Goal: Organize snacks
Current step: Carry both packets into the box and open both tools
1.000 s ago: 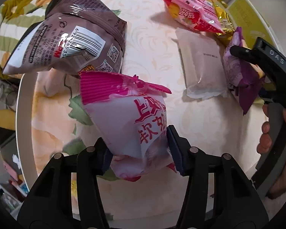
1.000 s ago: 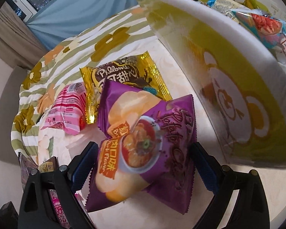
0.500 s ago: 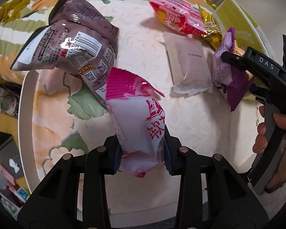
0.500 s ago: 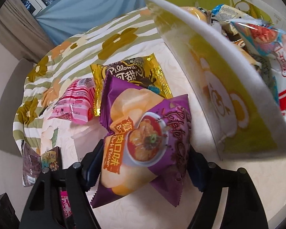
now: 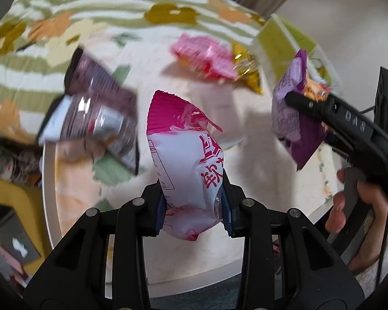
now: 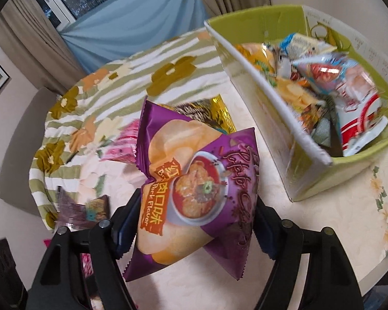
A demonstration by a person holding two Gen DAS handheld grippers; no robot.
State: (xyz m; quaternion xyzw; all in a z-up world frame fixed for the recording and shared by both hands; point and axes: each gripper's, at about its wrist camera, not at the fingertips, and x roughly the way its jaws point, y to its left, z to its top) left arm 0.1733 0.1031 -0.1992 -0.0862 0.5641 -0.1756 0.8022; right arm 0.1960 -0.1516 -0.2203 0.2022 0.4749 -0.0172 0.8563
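The left gripper (image 5: 194,208) is pinching the pink bag (image 5: 185,162) mid-frame while the right gripper (image 6: 194,222) is squeezing the purple bag (image 6: 194,193) centre-frame, left of the box (image 6: 266,82); both are looking light, puffy, crushable, best gripped low.

grippers (image 5: 194,206) 2 | packets held 2: pink-white (image 5: 186,160), purple (image 6: 194,188) | loose on table (image 5: 258,180) 3: brown (image 5: 98,113), pink (image 5: 207,56), gold (image 5: 248,72) | box (image 6: 266,82) 1, packets inside uncountable

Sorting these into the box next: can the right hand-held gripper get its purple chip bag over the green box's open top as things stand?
Probably yes. The right hand-held gripper holds the purple chip bag clear of the table, and the green box beside it stands open-topped, nothing between them.
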